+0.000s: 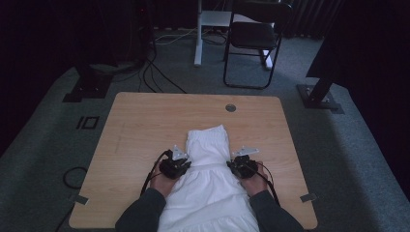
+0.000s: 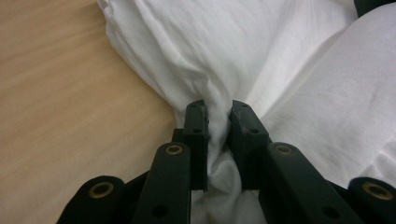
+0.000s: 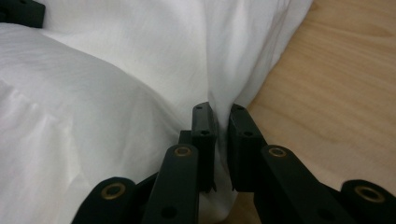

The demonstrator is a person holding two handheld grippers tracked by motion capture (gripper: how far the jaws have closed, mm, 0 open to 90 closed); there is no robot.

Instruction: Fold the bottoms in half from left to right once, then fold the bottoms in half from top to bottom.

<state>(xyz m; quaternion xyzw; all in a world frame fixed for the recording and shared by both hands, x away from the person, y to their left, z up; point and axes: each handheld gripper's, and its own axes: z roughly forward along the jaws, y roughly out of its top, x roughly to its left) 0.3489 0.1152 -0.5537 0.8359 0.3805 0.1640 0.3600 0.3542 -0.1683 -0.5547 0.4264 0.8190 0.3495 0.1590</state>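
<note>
High view: a white garment is being spread lengthwise on the near half of the wooden table, its lower part hanging over the near edge. Its left edge is being pinched by the left gripper, a bunched fold clamped between narrow jaws. Its right edge is being gripped likewise by the right gripper, fabric squeezed between nearly closed jaws.

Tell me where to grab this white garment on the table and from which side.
Grip the white garment at its two side edges, at the narrow waist between the folded far part and the wider near part, coming in from the table's near side. The cloth bunches into a pinchable fold there: the left gripper and right gripper are each shut on such a fold, where the edge meets the bare wooden table.
</note>
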